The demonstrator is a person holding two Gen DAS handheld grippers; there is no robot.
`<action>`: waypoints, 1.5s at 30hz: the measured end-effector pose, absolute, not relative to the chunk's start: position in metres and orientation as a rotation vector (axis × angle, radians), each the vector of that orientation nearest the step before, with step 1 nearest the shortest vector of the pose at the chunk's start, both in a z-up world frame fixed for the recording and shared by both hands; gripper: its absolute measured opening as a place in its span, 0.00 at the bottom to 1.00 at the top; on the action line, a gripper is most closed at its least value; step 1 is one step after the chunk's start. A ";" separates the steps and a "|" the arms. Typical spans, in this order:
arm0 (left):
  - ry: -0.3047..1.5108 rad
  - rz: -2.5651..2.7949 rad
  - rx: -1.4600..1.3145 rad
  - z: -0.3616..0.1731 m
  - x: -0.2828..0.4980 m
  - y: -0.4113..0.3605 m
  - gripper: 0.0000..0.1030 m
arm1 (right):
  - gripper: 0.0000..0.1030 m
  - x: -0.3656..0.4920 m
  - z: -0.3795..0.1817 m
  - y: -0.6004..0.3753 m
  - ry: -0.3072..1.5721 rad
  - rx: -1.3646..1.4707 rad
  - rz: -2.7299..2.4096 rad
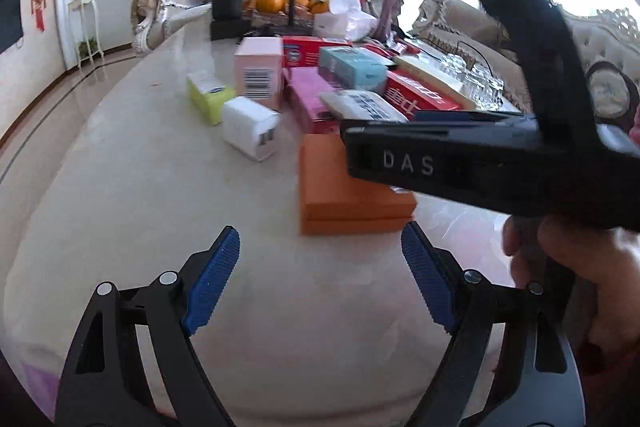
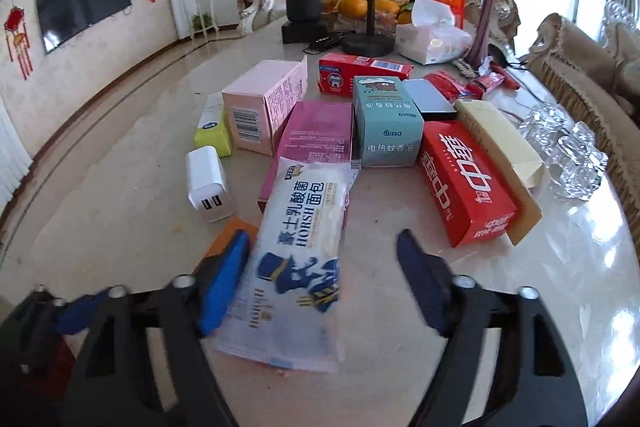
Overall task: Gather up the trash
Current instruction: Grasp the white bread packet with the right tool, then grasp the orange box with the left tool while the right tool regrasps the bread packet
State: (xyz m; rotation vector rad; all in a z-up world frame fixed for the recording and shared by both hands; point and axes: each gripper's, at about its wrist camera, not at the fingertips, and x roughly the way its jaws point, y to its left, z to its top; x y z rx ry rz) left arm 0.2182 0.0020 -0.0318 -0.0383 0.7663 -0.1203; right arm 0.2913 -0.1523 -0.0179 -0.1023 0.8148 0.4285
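Note:
A clear bread wrapper [image 2: 300, 247] with blue print lies on an orange box [image 2: 228, 233] and a magenta box [image 2: 316, 135]; it also shows in the left wrist view [image 1: 366, 105]. My right gripper [image 2: 324, 287] is open, its blue pads either side of the wrapper's near end, apart from it. In the left wrist view the right gripper's black body [image 1: 480, 163] reaches over the orange box [image 1: 348, 187]. My left gripper [image 1: 320, 279] is open and empty above bare tabletop, just short of the orange box.
Several boxes crowd the marble table [image 2: 120, 207]: pink [image 2: 260, 107], teal [image 2: 386, 123], red [image 2: 464, 179], white charger [image 2: 208, 187], yellow-green [image 2: 212, 131]. Glass cups [image 2: 564, 151] stand at the right. A tissue pack [image 2: 432, 35], fruit, a stand and a rose vase [image 2: 486, 19] are at the back.

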 end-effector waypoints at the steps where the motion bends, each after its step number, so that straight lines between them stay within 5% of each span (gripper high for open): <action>1: 0.769 -0.123 -0.035 -0.033 0.223 -0.003 0.78 | 0.43 0.293 -0.017 -0.155 0.825 -0.094 0.438; 23: 0.827 -0.061 -0.134 -0.043 0.272 -0.028 0.81 | 0.35 0.302 -0.015 -0.195 0.858 0.006 0.519; 26: 0.820 -0.072 -0.118 -0.042 0.272 -0.027 0.74 | 0.35 0.299 -0.017 -0.200 0.861 0.017 0.521; 45: 0.806 -0.064 -0.075 -0.039 0.247 0.005 0.72 | 0.28 0.259 -0.022 -0.240 0.827 0.094 0.517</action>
